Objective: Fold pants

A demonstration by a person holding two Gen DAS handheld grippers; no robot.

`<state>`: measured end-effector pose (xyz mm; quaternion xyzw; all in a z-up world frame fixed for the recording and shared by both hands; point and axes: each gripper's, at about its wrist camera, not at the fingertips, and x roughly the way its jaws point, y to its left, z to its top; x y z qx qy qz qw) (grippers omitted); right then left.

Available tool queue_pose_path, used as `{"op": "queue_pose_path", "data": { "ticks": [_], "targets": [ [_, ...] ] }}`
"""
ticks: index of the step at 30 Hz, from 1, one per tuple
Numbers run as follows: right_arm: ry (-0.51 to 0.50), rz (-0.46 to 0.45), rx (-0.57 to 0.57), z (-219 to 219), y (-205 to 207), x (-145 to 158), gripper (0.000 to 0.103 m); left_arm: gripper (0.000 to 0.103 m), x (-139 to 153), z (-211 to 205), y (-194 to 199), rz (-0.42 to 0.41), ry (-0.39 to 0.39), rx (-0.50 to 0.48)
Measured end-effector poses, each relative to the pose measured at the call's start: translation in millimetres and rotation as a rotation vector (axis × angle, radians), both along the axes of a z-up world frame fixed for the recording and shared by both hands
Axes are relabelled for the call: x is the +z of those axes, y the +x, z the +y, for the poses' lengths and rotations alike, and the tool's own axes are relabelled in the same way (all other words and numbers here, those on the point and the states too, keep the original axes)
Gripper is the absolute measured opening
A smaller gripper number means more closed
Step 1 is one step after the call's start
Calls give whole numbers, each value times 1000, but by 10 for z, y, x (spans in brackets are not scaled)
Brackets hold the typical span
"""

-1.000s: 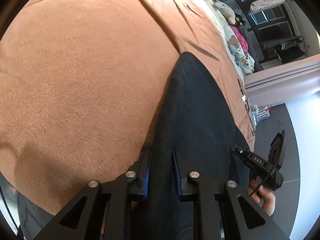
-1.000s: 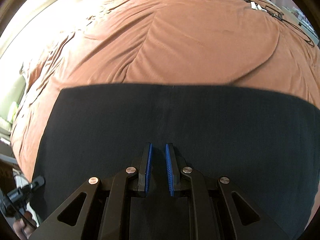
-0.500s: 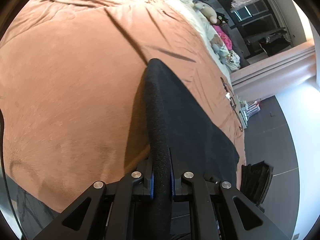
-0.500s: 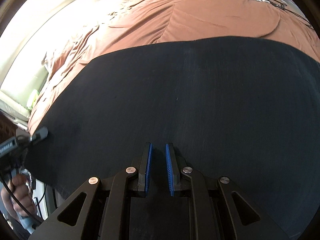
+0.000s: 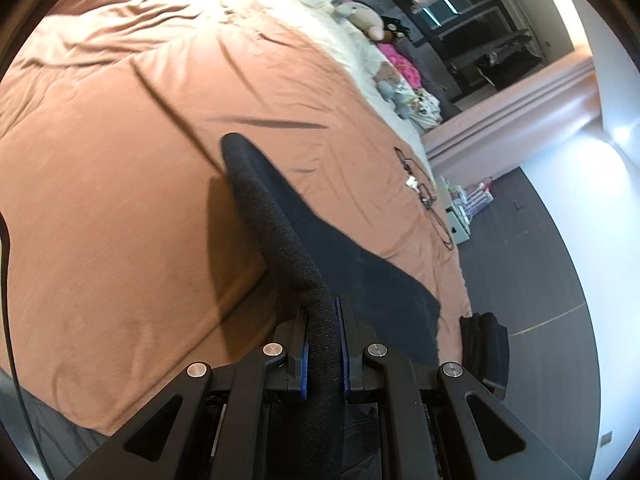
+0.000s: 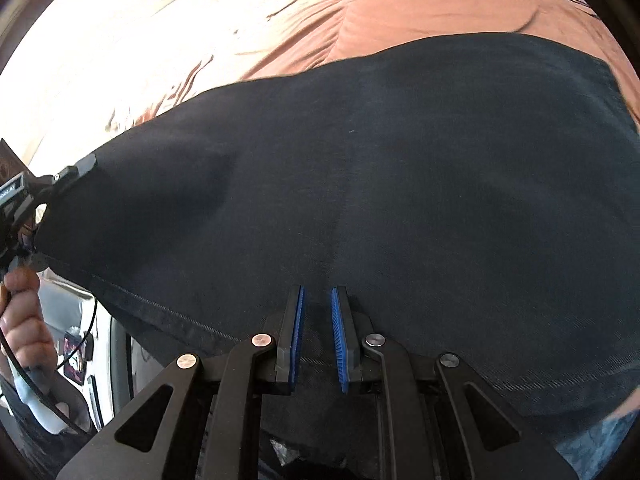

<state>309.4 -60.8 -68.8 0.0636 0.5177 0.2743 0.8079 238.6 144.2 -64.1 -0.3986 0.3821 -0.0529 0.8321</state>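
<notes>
Black pants (image 5: 360,264) hang stretched above the brown bedspread (image 5: 120,160). My left gripper (image 5: 322,300) is shut on a thick rolled edge of them, which runs away from the blue pads toward the bed's middle. In the right wrist view the pants (image 6: 400,160) fill most of the picture as a taut sheet. My right gripper (image 6: 318,292) is shut on their stitched edge, with dark cloth between the pads. The left gripper (image 6: 76,168) shows at the far left, clamped on the other corner, with a hand (image 6: 20,312) on its handle.
Soft toys and pink cloth (image 5: 392,68) lie at the bed's far end. A black cable with a small white piece (image 5: 420,188) rests near the bed's right edge. Dark floor (image 5: 540,280) lies beyond that edge. A white pillow area (image 6: 100,40) is at the left.
Both grippers have carried the pants up and further across the bed, so black cloth now covers far more of the right view. The left jaws have closed tighter on the rolled edge.
</notes>
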Motion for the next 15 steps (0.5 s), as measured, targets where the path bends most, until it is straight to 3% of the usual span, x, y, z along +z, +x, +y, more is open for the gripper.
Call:
{"op": "queue_pose_path", "data": {
  "ticks": [15],
  "targets": [
    [137, -86, -214, -1199, -153, 375, 11, 12, 571, -751, 357, -74, 76, -128]
  ]
}}
